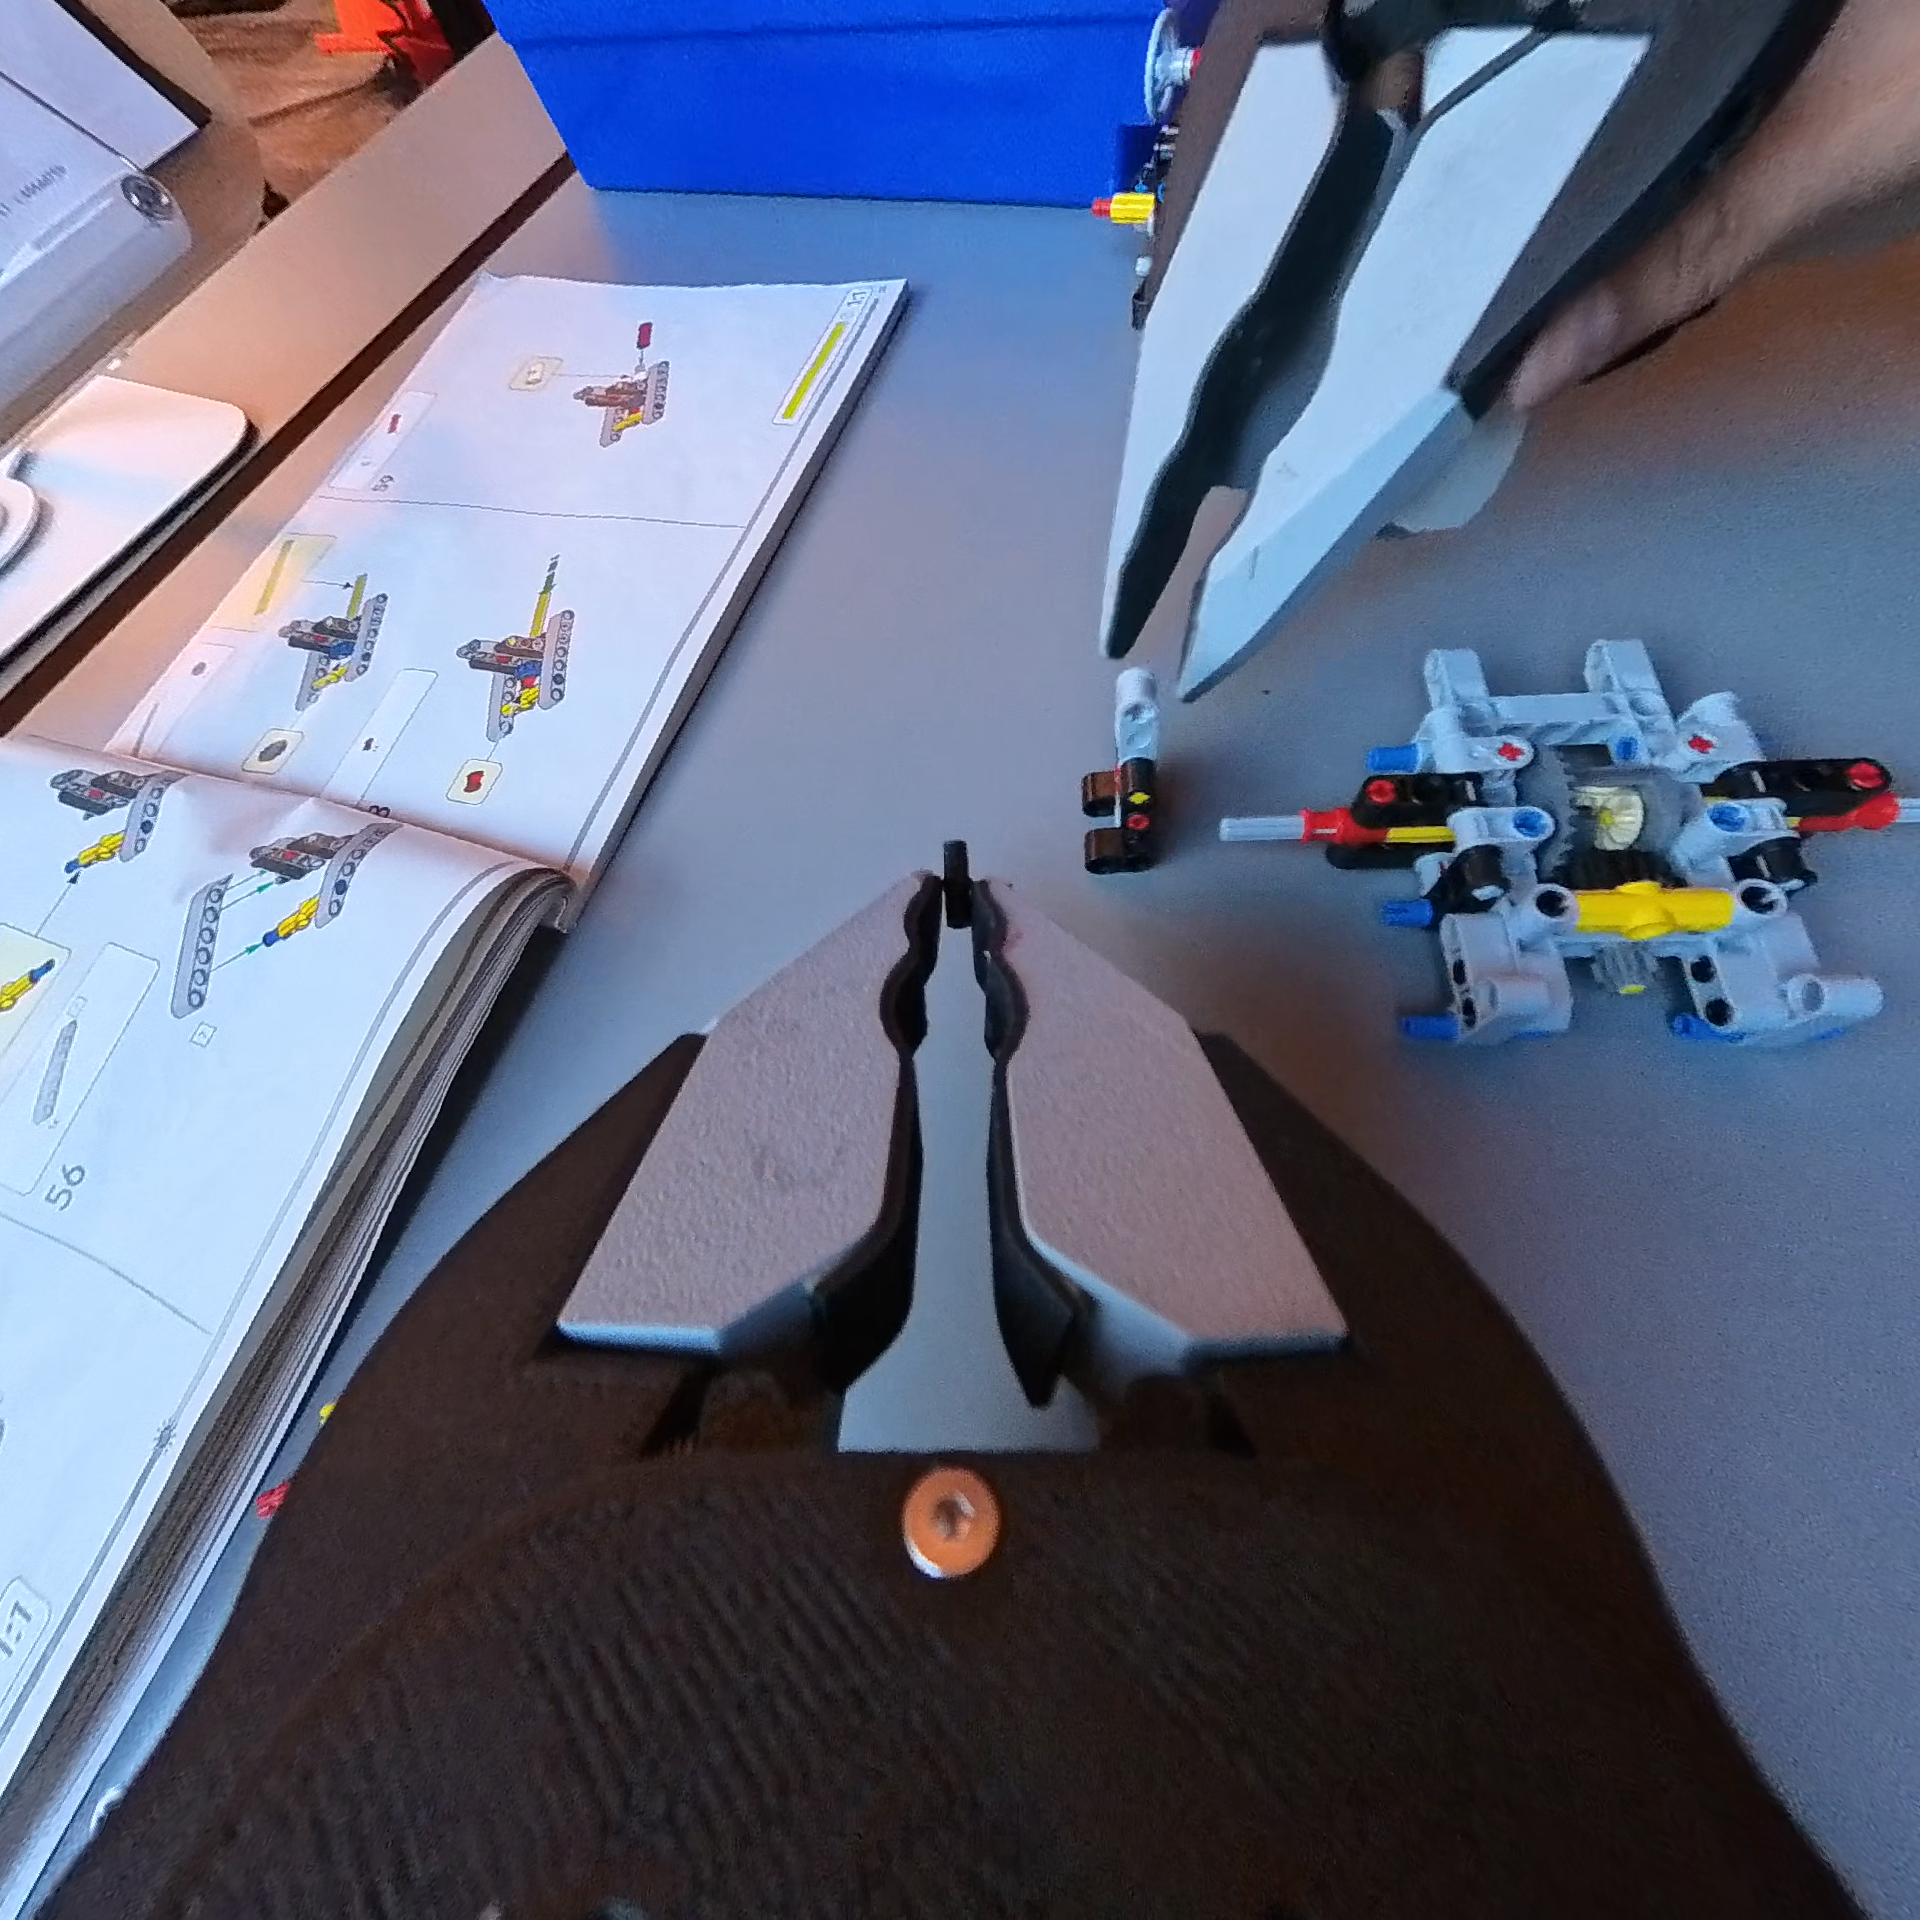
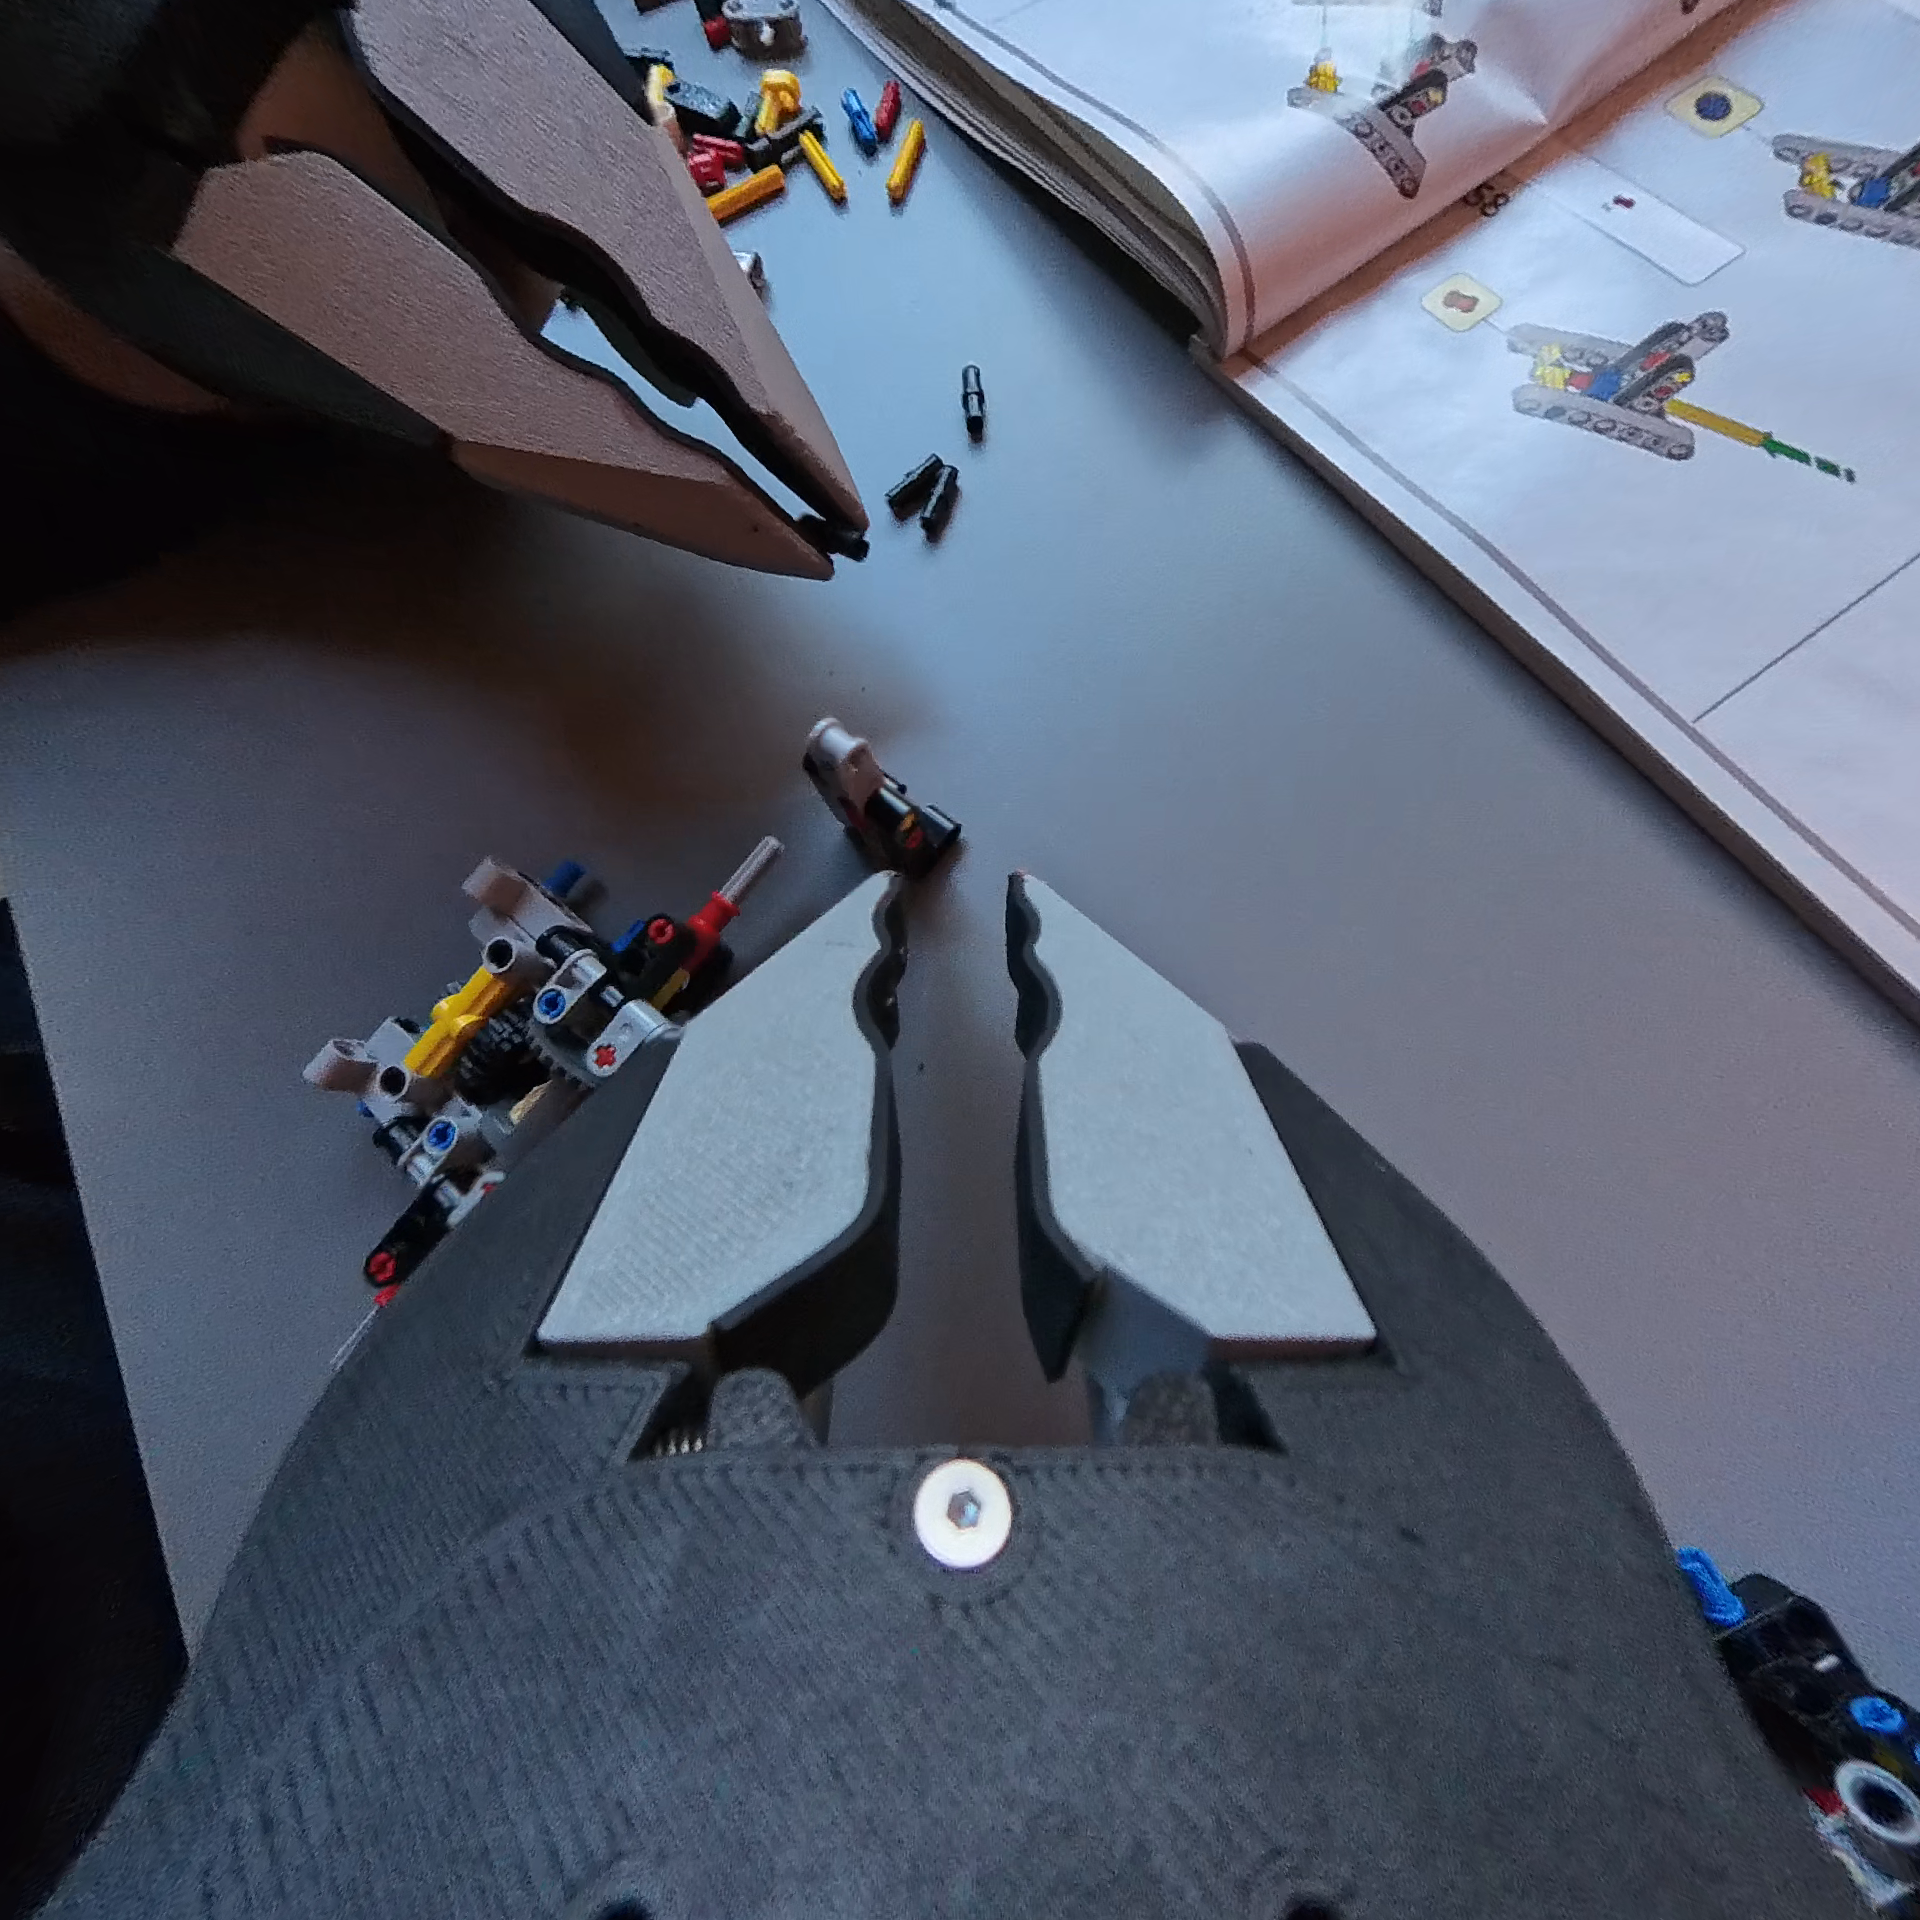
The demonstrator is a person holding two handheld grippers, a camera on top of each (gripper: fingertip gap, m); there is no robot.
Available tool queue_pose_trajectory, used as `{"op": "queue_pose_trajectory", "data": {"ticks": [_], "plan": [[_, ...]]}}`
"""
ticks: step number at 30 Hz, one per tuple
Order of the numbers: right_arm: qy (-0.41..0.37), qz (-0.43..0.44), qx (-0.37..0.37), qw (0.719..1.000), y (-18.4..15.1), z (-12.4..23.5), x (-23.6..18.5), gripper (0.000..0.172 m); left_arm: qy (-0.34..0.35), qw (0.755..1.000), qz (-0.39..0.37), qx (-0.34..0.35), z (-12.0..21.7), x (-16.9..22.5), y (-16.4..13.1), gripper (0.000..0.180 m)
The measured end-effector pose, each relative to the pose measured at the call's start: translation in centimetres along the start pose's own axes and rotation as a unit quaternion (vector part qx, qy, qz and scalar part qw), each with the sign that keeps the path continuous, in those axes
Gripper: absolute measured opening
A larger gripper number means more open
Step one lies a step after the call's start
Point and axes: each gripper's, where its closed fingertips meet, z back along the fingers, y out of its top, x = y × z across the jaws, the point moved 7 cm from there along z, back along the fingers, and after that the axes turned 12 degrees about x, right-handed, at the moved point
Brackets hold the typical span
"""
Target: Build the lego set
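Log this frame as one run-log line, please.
left gripper: shut on black pin | right gripper: open, empty, beside small black-grey subassembly | large assembly, manual on table

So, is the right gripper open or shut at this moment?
Open. The right gripper shows bare table between its fingertips; the small black-and-grey piece lies just ahead, untouched.

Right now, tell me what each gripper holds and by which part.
The left gripper pinches a small black pin by its rear end at the fingertips. The right gripper is open, holding nothing.
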Motion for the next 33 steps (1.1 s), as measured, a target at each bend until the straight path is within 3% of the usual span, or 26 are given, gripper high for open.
{"op": "queue_pose_trajectory", "data": {"ticks": [5,14,22,28,33], "plan": [[0.038,0.028,0.033,0.998,0.4,0.2,-0.3,0.021,-0.021,1.0,0.001,-0.002,0.0,0.3,0.0,0.002],[0.118,0.139,0.002,0.983,1.6,-1.7,-0.3,0.03,-0.104,0.994,0.04,-0.021,0.0,1.3,-0.4,0.003],[0.146,0.146,-0.044,0.977,0.6,-2.9,-0.5,0.005,-0.116,0.991,0.063,-0.02,0.1,1.1,-0.4,0.003],[0.197,0.014,-0.021,0.98,2.0,-3.0,0.5,0.005,-0.096,0.993,0.061,-0.018,0.4,0.6,-0.5,0.003],[0.278,-0.11,0.043,0.953,3.7,-2.1,2.0,0.005,-0.078,0.994,0.071,0.017,1.1,-0.2,0.1,0.003]]}}
